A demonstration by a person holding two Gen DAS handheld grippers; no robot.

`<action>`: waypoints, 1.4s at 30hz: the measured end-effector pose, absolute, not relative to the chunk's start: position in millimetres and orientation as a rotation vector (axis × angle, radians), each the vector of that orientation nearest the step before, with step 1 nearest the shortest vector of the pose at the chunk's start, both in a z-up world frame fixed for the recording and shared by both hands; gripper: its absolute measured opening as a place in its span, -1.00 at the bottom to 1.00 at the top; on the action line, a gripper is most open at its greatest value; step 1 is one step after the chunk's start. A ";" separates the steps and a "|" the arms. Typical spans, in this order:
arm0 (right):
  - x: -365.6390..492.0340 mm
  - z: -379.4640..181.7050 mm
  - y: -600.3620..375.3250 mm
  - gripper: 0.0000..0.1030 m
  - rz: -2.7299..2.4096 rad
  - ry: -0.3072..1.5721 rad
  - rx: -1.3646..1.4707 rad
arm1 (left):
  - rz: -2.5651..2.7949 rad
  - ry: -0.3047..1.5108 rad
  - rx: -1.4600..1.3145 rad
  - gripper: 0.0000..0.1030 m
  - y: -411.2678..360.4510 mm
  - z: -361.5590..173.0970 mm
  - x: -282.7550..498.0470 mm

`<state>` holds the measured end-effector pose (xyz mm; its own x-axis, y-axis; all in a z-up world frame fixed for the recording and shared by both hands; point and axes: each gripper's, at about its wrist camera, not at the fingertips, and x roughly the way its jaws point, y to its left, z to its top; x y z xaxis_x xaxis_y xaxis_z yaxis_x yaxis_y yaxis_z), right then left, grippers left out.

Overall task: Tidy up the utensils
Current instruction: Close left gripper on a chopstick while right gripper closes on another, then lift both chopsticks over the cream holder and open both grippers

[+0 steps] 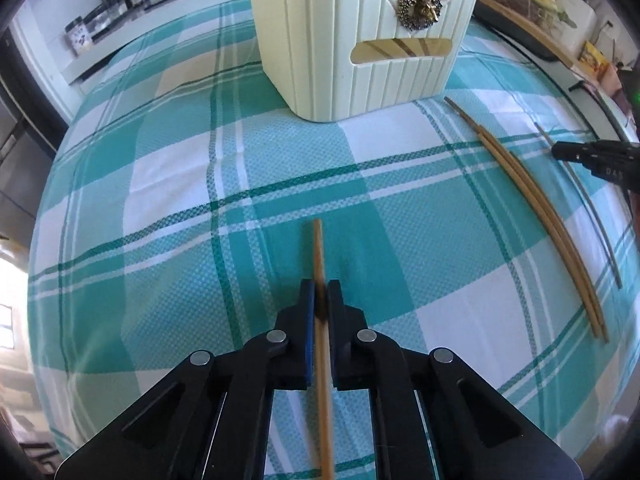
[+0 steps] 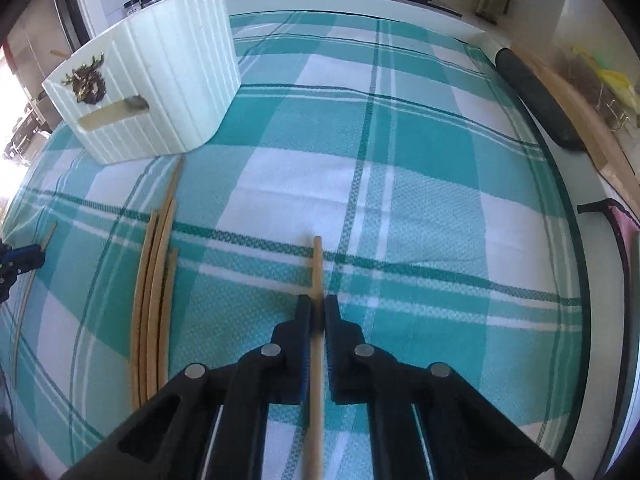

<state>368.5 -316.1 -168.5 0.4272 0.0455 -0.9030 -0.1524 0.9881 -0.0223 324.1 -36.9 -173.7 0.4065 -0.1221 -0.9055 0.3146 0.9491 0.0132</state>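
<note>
Each claw is gripping a single chopstick: the left gripper [image 1: 321,300] is clenching a wooden chopstick [image 1: 318,248] above the checked cloth [image 1: 180,184], and the right gripper [image 2: 318,312] is pinching its own chopstick [image 2: 318,264]. More chopsticks [image 1: 532,200] are lying loose between them. The cream holder [image 1: 360,40] is waiting ahead; tipping each stick upright before lowering should help. No readable writing is showing, only a stag ornament [image 1: 424,4].
</note>
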 end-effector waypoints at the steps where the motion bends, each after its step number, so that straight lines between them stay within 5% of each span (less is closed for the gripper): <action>1: 367.2 -165.8 -317.4 -0.88 0.128 1.109 -0.088 | -0.278 1.094 0.177 -0.92 -32.4 -167.0 319.7; 17: 220.1 4.8 -317.9 -0.87 0.312 0.614 -0.002 | -0.393 0.629 -0.006 -0.92 10.5 1.8 217.7; 30: 273.6 89.5 -272.3 -0.87 0.332 0.345 -0.073 | -0.348 0.366 -0.154 -0.93 10.2 117.0 283.9; 36: 329.2 118.7 -240.5 -0.87 0.367 0.214 -0.037 | -0.242 0.311 -0.137 -0.92 -14.6 115.9 346.8; 42: 393.0 85.1 -210.7 -0.87 0.405 0.281 -0.060 | -0.228 0.467 -0.174 -0.93 -26.0 57.5 416.5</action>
